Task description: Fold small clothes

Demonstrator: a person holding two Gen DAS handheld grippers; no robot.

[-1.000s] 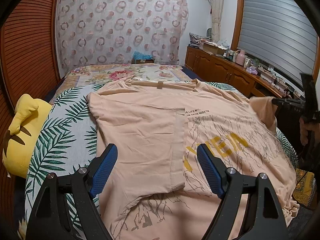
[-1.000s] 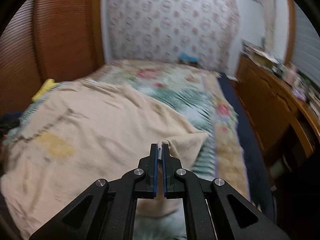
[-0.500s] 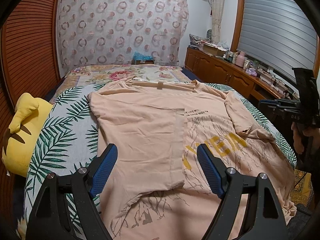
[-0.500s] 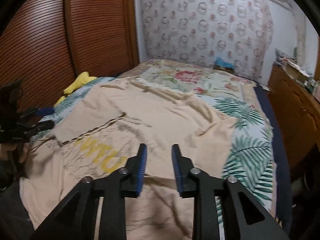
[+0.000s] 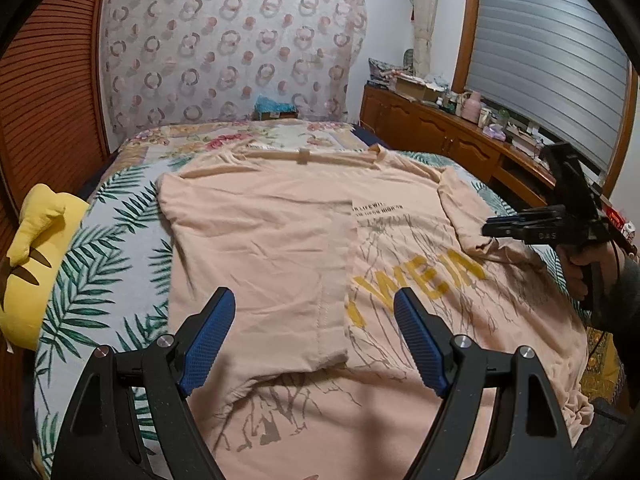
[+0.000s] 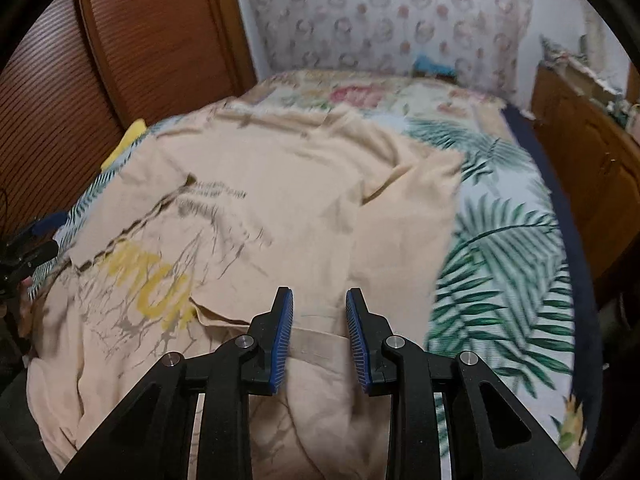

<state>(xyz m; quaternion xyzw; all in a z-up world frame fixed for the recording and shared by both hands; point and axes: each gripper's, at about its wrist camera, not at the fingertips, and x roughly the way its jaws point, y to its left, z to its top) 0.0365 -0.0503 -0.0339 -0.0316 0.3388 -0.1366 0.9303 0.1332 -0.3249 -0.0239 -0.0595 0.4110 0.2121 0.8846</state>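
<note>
A T-shirt [image 5: 280,248] lies spread on the bed [image 5: 120,264] before me, its left side folded inward over the middle. A pillow [image 5: 36,264] sits at the bed's left edge, a cabinet [image 5: 440,136] stands along its right, and a curtain [image 5: 232,44] hangs behind the bed.

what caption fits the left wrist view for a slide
Open left hand-held gripper hovers over a half-folded peach t-shirt on a leaf-print bedspread.
</note>
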